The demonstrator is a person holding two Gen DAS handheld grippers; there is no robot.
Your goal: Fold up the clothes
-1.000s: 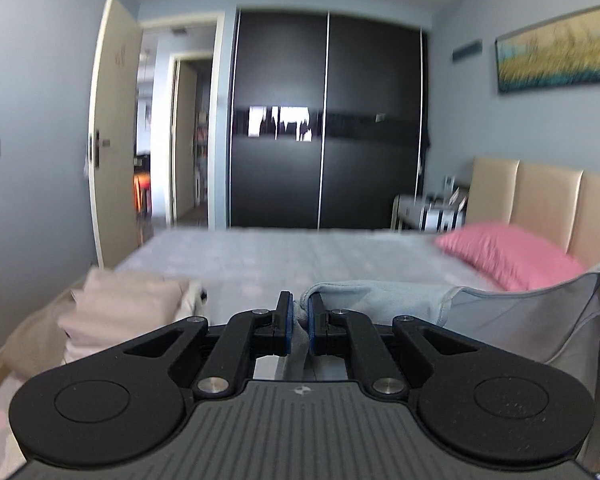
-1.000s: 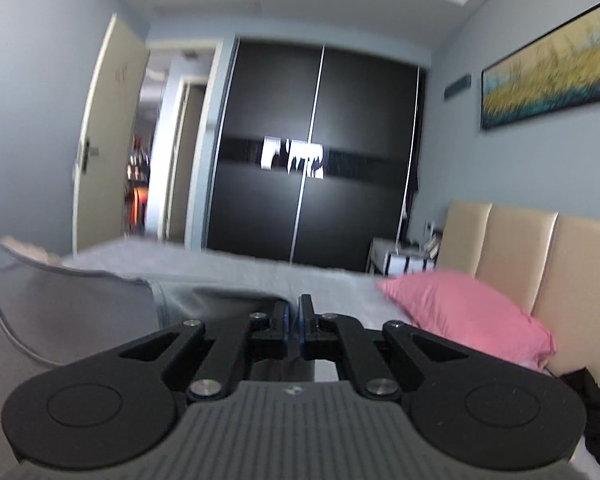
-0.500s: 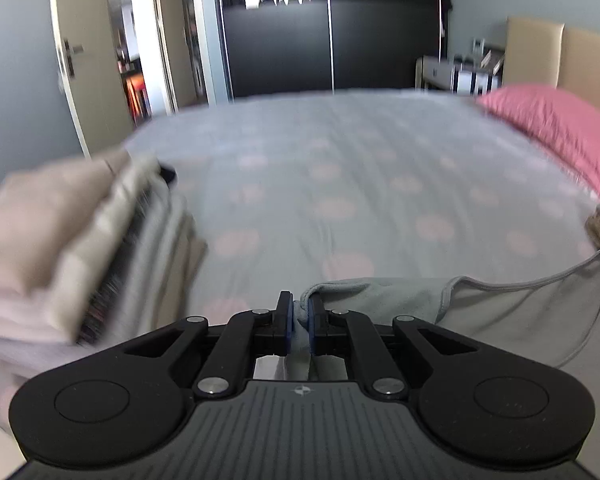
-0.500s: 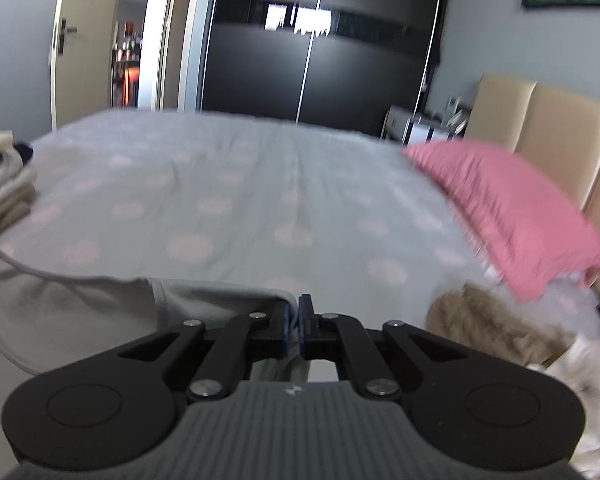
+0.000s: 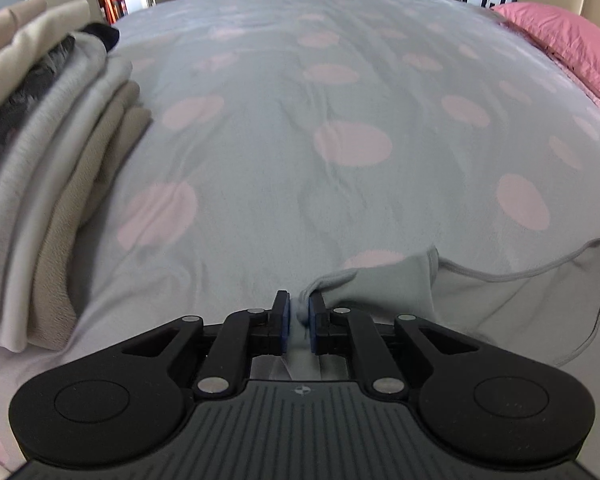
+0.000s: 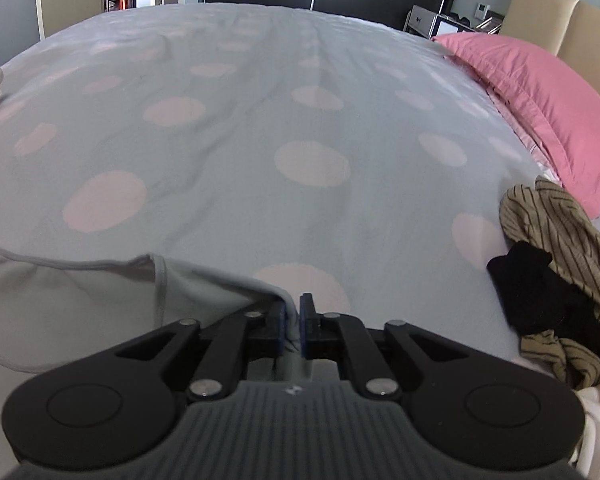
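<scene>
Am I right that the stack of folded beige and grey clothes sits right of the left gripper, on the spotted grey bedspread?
No. The left wrist view shows the stack of folded beige and grey clothes left of the left gripper, on the spotted grey bedspread.

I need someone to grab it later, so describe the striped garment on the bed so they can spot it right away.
Start at the pink pillow by the headboard end of the grey, pink-dotted bedspread. Just in front of it, at the bed's edge, lies a crumpled heap: the striped garment. It is tan with thin dark stripes and partly covered by a black piece of clothing, unlike the neatly folded plain pile across the bed.
</scene>
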